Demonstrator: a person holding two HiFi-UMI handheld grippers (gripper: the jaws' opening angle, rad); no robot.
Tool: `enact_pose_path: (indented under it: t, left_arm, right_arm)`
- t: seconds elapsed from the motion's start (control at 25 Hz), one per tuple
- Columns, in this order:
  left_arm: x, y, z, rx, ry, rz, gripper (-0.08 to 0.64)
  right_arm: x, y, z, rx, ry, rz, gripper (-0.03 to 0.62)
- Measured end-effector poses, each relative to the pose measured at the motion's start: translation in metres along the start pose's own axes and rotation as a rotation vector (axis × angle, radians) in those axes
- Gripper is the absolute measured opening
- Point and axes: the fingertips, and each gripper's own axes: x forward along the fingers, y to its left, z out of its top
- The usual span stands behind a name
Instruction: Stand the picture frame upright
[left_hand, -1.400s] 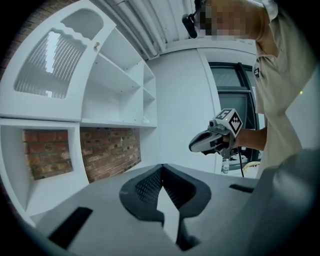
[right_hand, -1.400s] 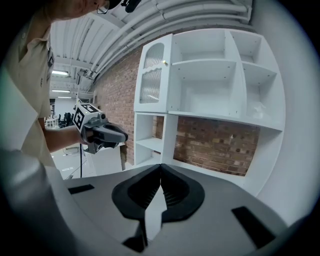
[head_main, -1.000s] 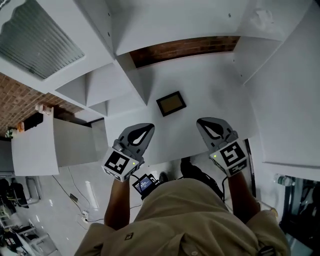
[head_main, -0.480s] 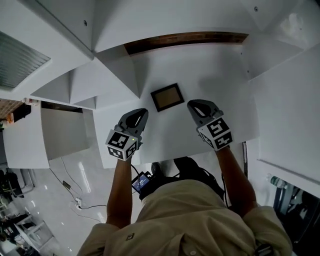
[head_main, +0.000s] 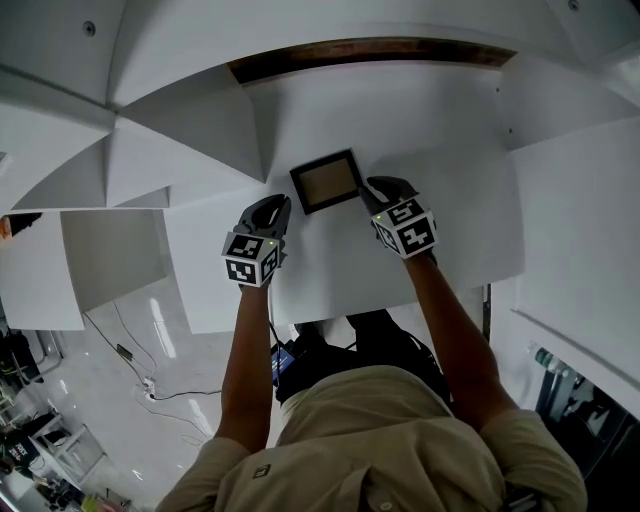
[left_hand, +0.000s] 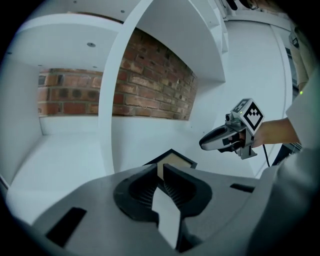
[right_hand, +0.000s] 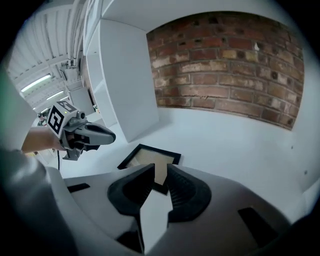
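Observation:
A small black picture frame (head_main: 325, 181) with a tan inside lies flat on the white shelf surface (head_main: 440, 180). My left gripper (head_main: 275, 203) hovers just left of the frame's near corner, its jaws a narrow gap apart with nothing between them. My right gripper (head_main: 378, 186) sits at the frame's right edge, jaws also slightly apart and empty. In the left gripper view the frame (left_hand: 176, 159) shows just past the jaws (left_hand: 161, 169), with the right gripper (left_hand: 225, 138) beyond. In the right gripper view the frame (right_hand: 149, 157) lies under the jaw tips (right_hand: 161, 172).
White partition walls (head_main: 250, 130) stand to the left and a side wall (head_main: 560, 200) to the right of the shelf bay. A brick wall (right_hand: 225, 65) closes the back. The shelf's front edge (head_main: 340, 315) is near my body.
Both grippers moved forward over the shelf toward the frame; the right one now reaches the frame's right edge and the left one its near left corner. The frame still lies flat.

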Motion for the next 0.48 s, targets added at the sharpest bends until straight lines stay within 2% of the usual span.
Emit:
enact_pose_path:
  t: [0.2, 0.48]
  left_arm:
    - [0.023, 0.009, -0.017, -0.012, 0.043, 0.01, 0.032]
    - [0.04, 0.013, -0.025, -0.042, 0.059, 0.007, 0.037]
  right_arm:
    - [0.035, -0.011, -0.022, 0.037, 0.066, -0.002, 0.086]
    - [0.06, -0.017, -0.034, 0.085, 0.124, 0.014, 0.103]
